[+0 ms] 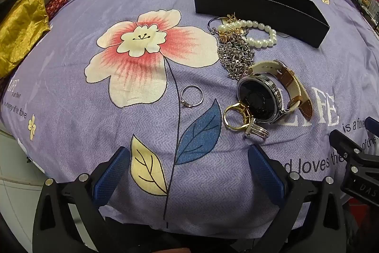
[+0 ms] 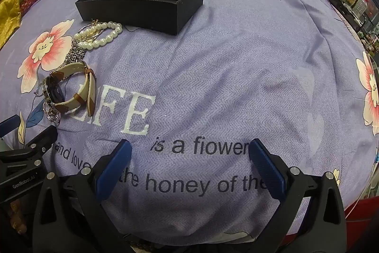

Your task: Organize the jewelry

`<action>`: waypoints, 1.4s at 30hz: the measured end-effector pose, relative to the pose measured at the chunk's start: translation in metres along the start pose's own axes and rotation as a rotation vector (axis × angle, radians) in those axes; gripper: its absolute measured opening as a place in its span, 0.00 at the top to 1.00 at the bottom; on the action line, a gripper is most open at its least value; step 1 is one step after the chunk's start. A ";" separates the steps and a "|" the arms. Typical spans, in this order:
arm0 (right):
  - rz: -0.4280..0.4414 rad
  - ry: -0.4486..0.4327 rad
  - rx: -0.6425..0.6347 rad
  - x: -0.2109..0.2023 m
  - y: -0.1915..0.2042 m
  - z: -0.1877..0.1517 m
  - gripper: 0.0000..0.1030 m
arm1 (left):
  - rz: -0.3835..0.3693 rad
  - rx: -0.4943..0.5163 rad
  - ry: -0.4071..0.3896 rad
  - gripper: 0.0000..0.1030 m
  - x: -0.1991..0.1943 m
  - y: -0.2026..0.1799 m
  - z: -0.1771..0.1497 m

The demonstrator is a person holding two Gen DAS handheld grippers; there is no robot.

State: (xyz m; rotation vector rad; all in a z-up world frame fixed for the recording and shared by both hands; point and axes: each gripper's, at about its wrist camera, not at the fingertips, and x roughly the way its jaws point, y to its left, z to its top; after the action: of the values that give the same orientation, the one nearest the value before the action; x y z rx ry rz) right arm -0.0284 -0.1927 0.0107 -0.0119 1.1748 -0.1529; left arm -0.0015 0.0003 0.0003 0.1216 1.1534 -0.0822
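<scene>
My left gripper [image 1: 189, 163] hangs over the bedspread with its jaws spread as wide as they go and nothing between them; the blue ribbed pads [image 1: 111, 172] sit on black plastic arms studded with round silver rivets. My right gripper [image 2: 190, 158] is just the same, wide open and empty, tilted down over the printed black lettering.

Under both lies a lilac bedspread [image 2: 236, 77] with a fine herringbone weave, softly rumpled, printed with big pink-and-cream flowers, a blue leaf and a yellow leaf.

Just beyond my left pads, a thin silver ring [image 1: 192, 95] lies flat on the flower stem, apart from the rest. To its right a chunky gold ring [image 1: 233, 116] leans against the watch, with a small ridged silver ring [image 1: 257, 131] touching it. The watch [image 1: 259, 96] stands on edge, round dark glass face in a polished steel case, its tan leather strap [image 1: 297, 89] looped behind. Past it lies a heap of silver chain [image 1: 236, 58], then a tangle of gold pieces and a bracelet of round white pearls [image 1: 258, 36].

Farthest out sits a long open black cardboard box [image 1: 258, 6], matte, straight-walled, its near wall just beside the pearls.

At the left edge lies crinkled, shiny gold fabric [image 1: 21, 27].
</scene>
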 end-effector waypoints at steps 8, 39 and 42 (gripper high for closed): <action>0.007 0.001 -0.037 -0.004 0.003 0.006 0.04 | -0.003 0.028 0.007 0.05 -0.007 -0.003 -0.003; 0.110 -0.058 -0.140 -0.055 0.026 0.056 0.04 | 0.016 0.165 -0.039 0.06 -0.050 0.002 0.034; 0.110 -0.058 -0.140 -0.056 0.026 0.056 0.04 | 0.013 0.171 -0.037 0.06 -0.051 0.000 0.035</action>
State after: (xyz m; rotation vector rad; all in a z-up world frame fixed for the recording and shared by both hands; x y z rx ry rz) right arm 0.0054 -0.1635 0.0811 -0.0740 1.1237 0.0271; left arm 0.0096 -0.0039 0.0607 0.2783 1.1077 -0.1710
